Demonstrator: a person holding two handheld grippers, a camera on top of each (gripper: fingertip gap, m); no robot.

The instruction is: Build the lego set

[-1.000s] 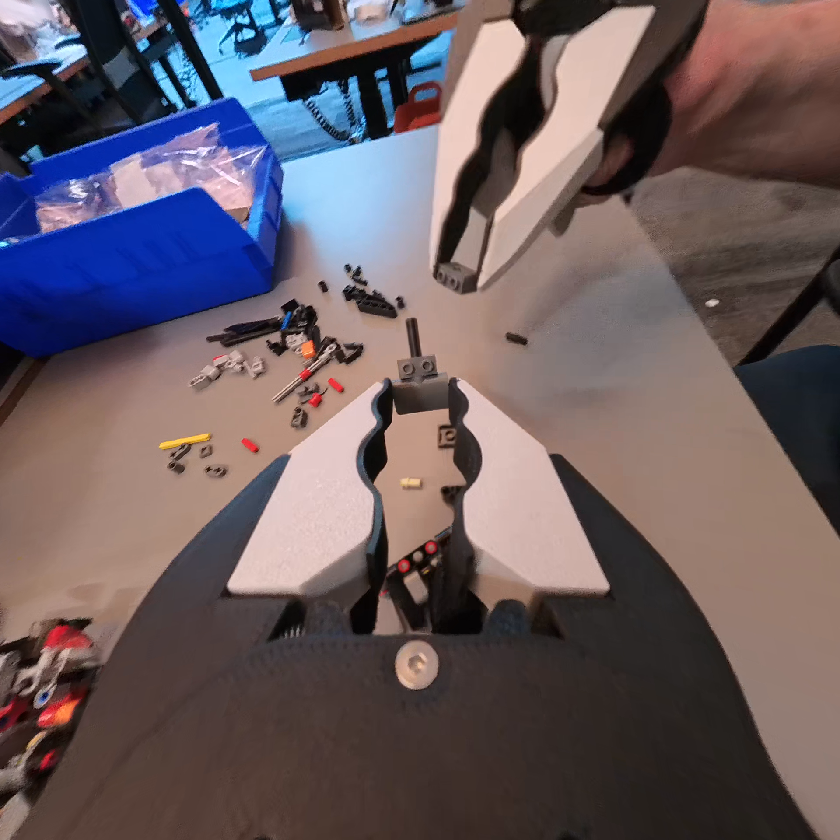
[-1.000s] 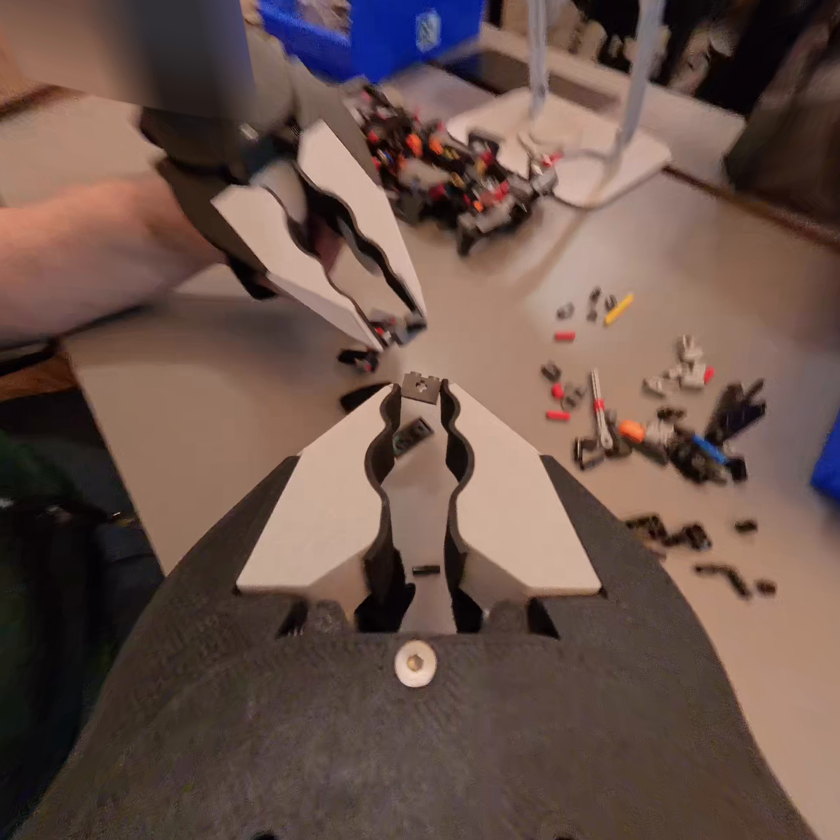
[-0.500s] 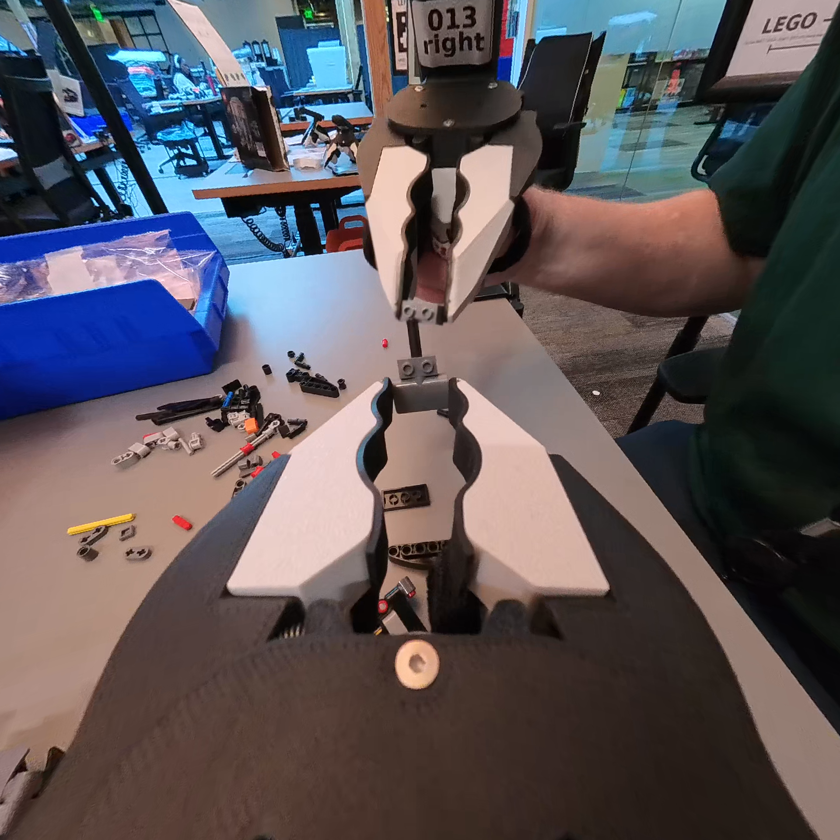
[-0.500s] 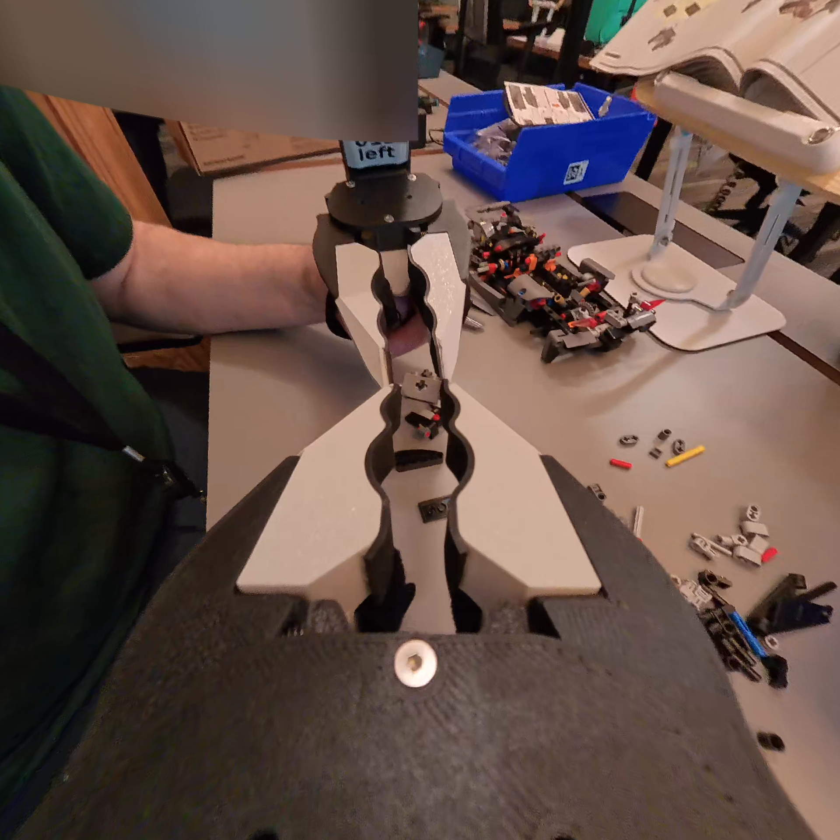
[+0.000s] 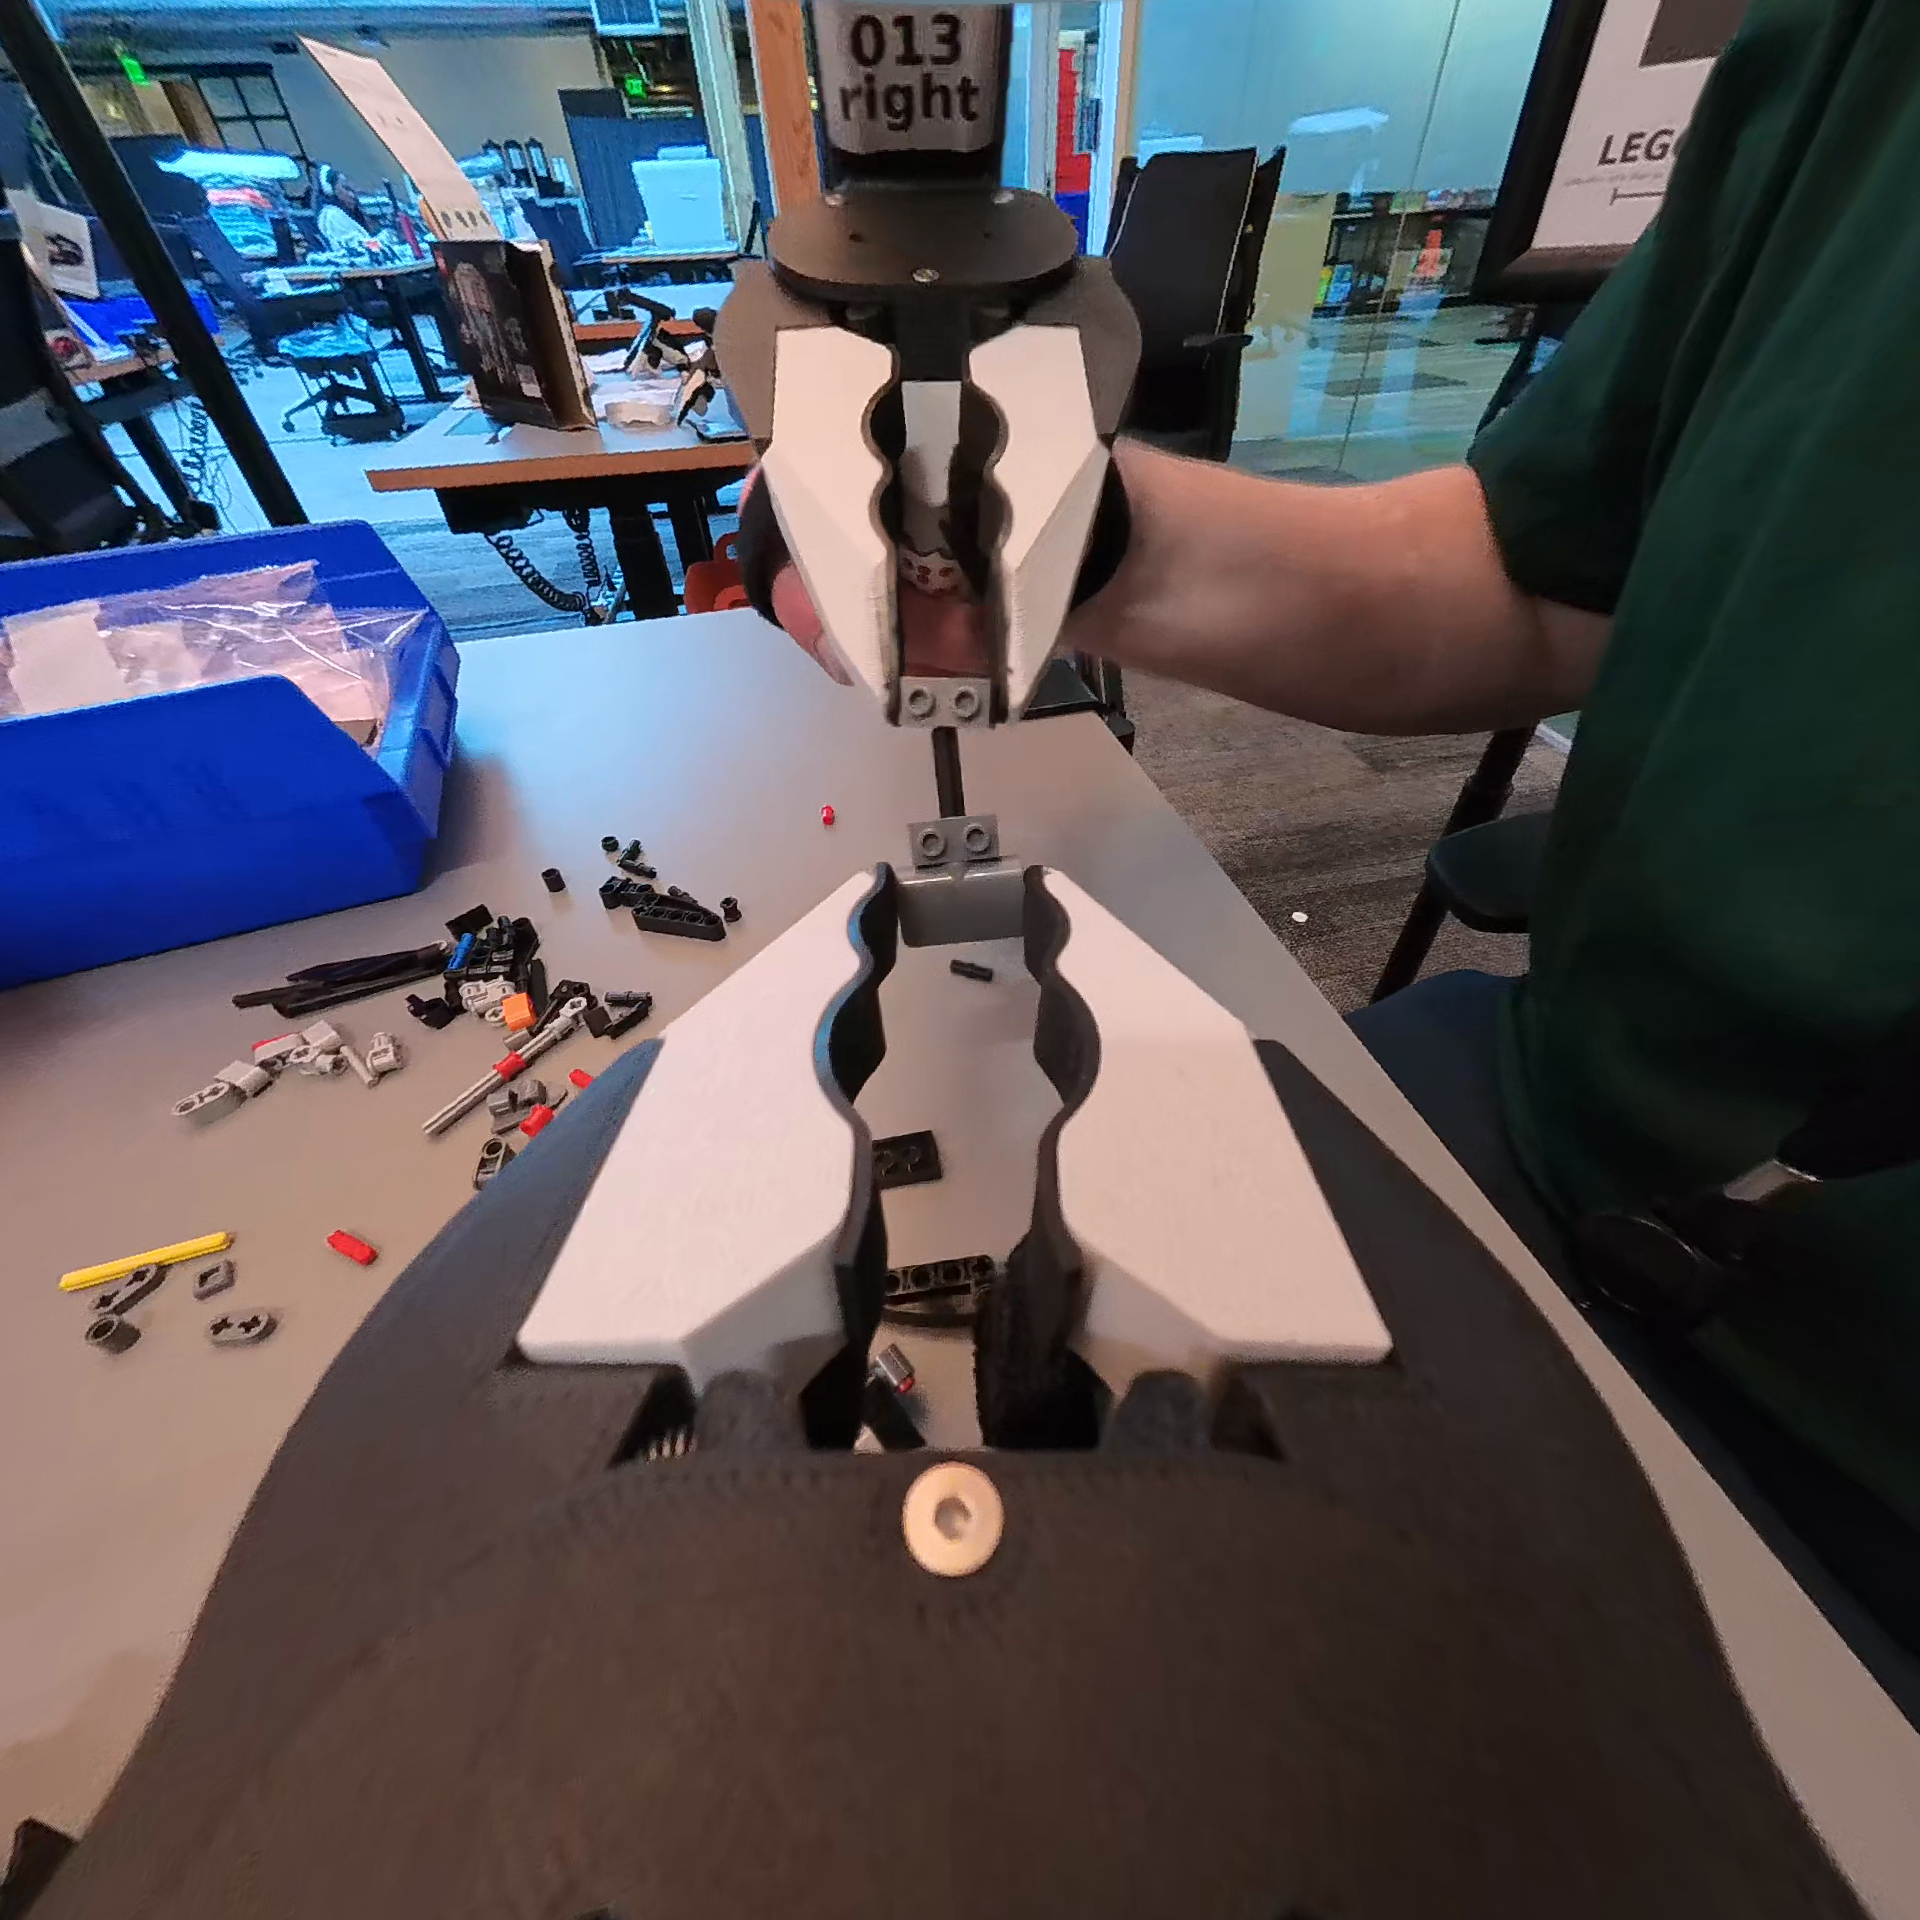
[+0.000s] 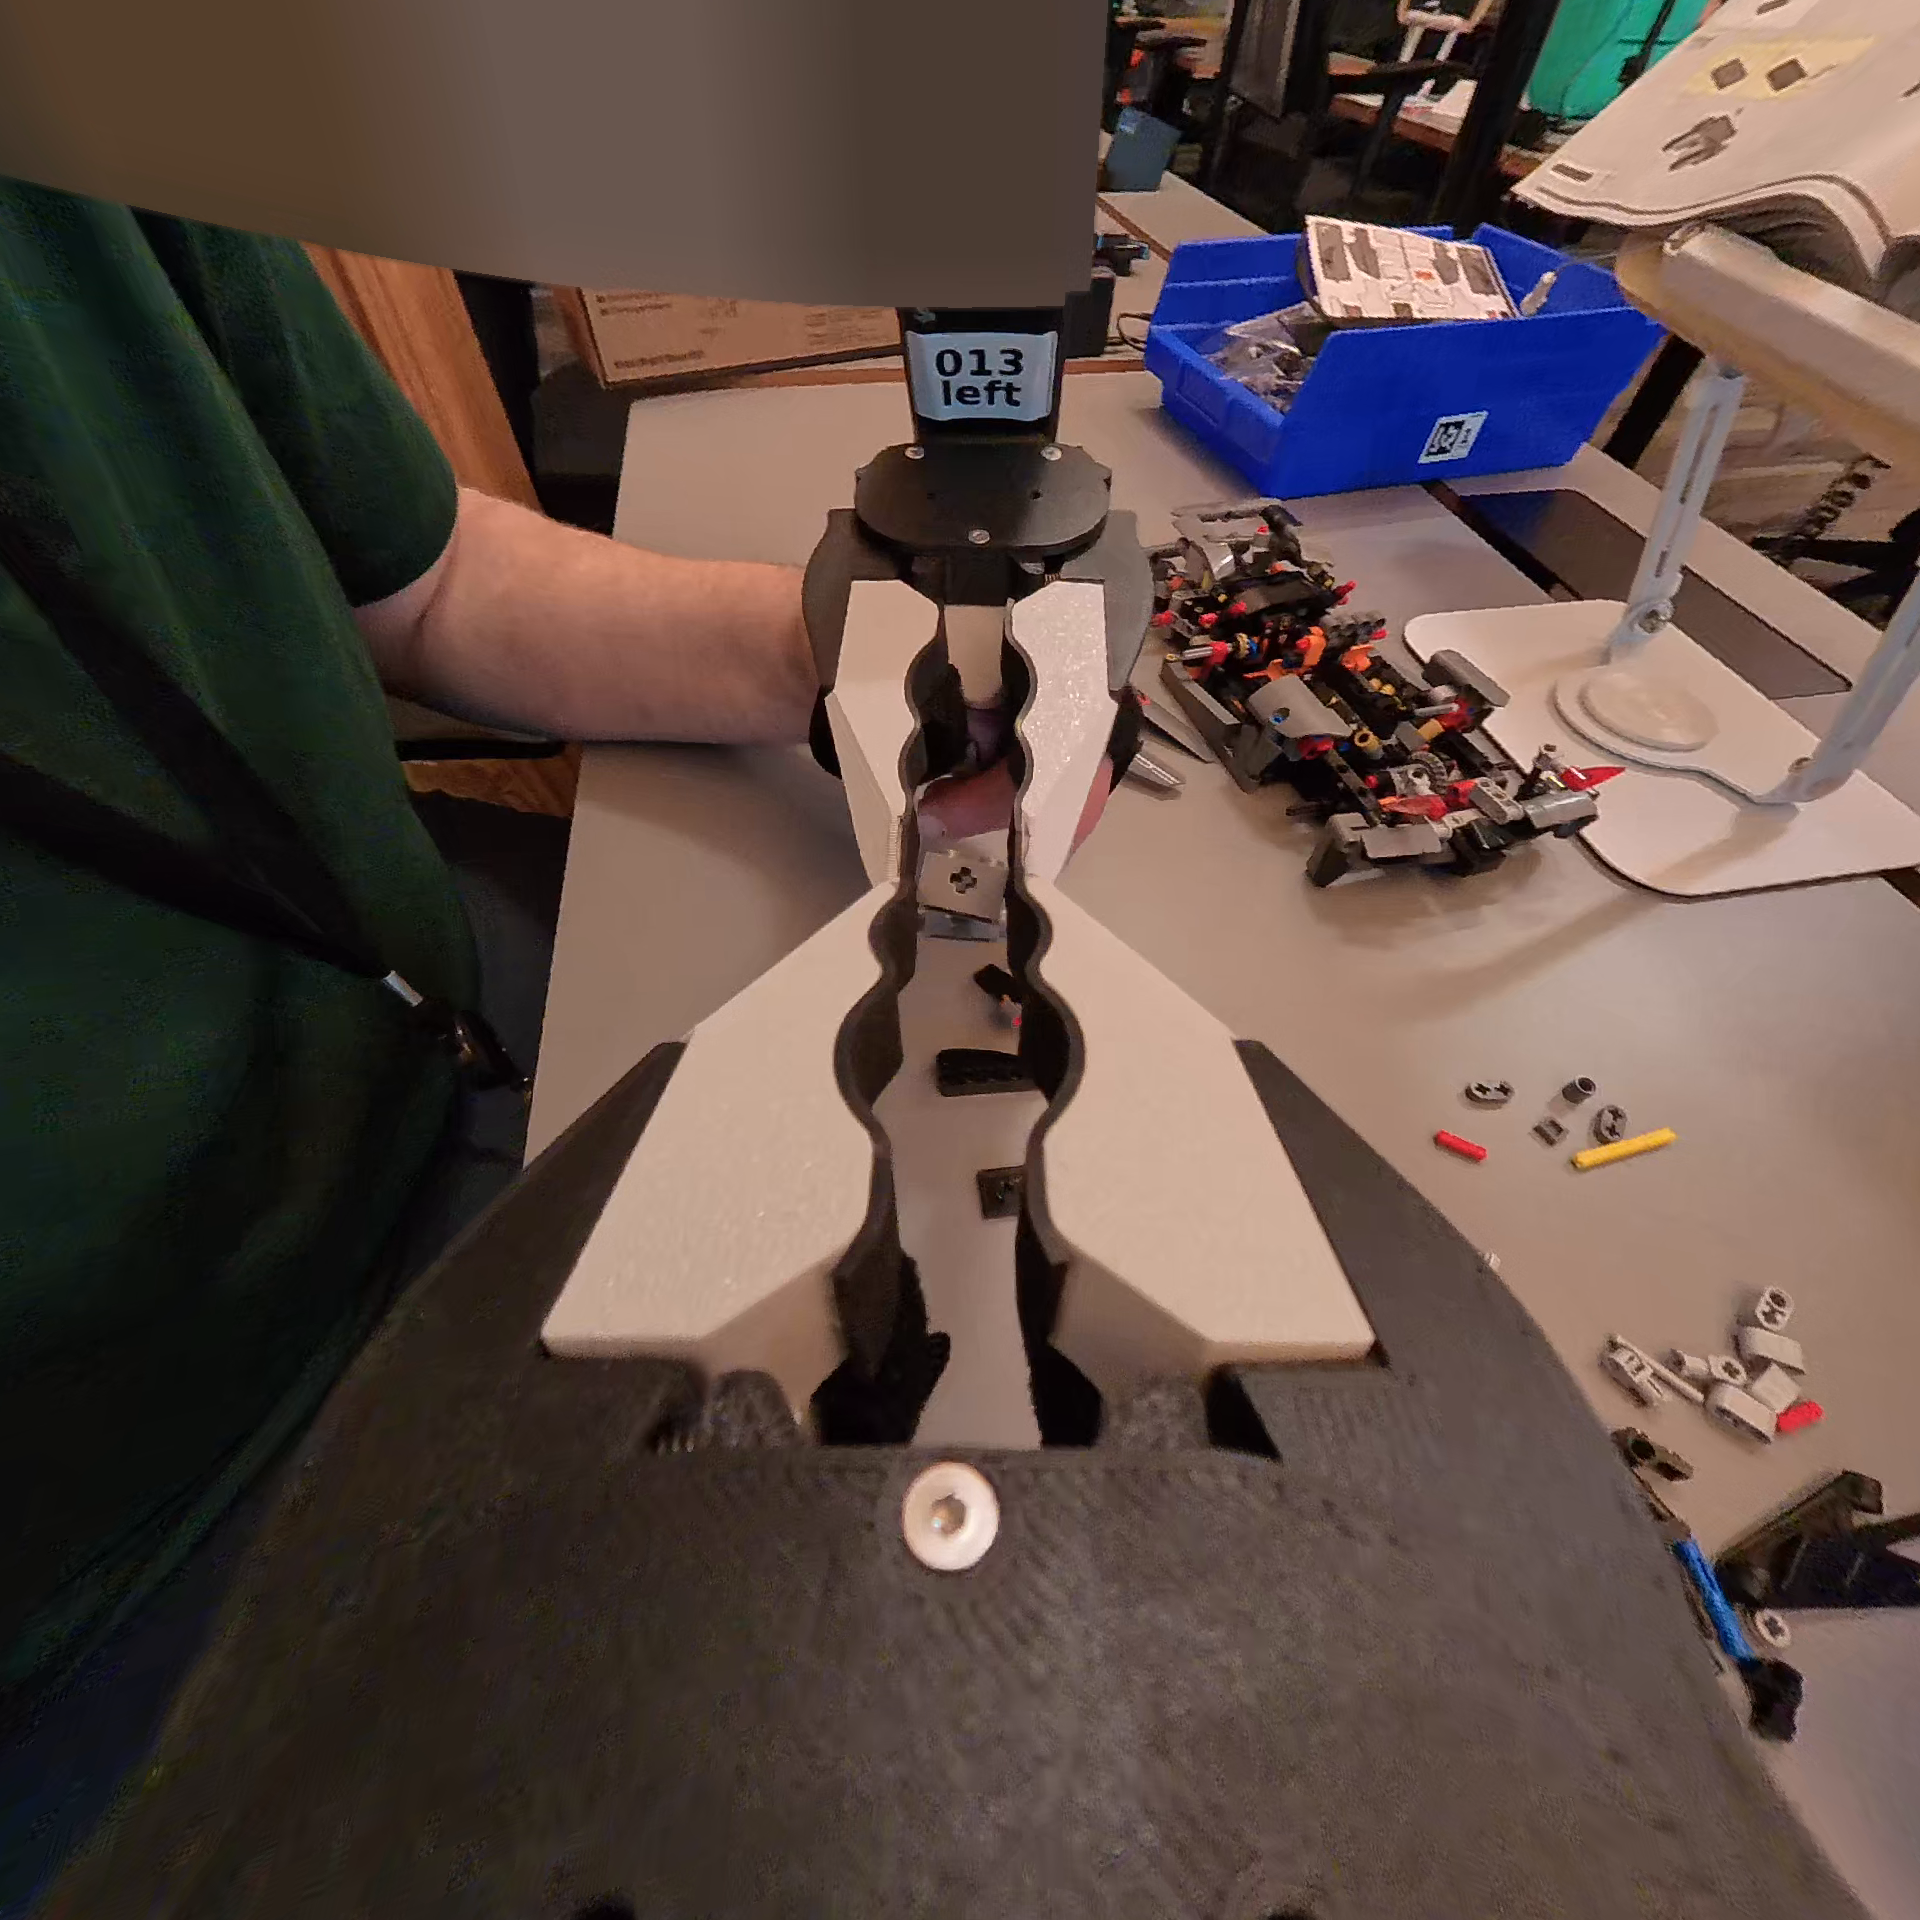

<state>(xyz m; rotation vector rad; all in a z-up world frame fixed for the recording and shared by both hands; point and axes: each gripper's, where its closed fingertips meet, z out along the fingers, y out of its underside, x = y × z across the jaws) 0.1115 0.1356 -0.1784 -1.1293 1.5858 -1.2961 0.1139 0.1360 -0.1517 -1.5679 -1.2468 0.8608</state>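
Observation:
My left gripper (image 5: 956,906) is shut on a grey lego block (image 5: 958,914). The block carries a small two-hole grey connector (image 5: 954,840) and an upright black axle (image 5: 947,774). My right gripper (image 5: 943,707) faces it from just above, shut on a small grey two-hole brick (image 5: 943,702). The axle's tip reaches that brick's underside; I cannot tell if it is inserted. In the right wrist view my right gripper (image 6: 961,902) and the left gripper (image 6: 966,868) meet tip to tip around the grey pieces (image 6: 964,883).
Loose lego parts (image 5: 499,997) and a yellow axle (image 5: 145,1259) lie left of the grippers, in front of a blue bin (image 5: 208,779). A part-built car model (image 6: 1351,707), a second blue bin (image 6: 1403,364) and a white stand base (image 6: 1714,810) sit farther off. A person in green sits at the table's edge. Only a small space, under 4 cm, lies between the two pairs of fingers.
A second ago both grippers pointed down at the table. They have swung up to face each other, bringing the right brick over the axle. Little has moved in the last half second.

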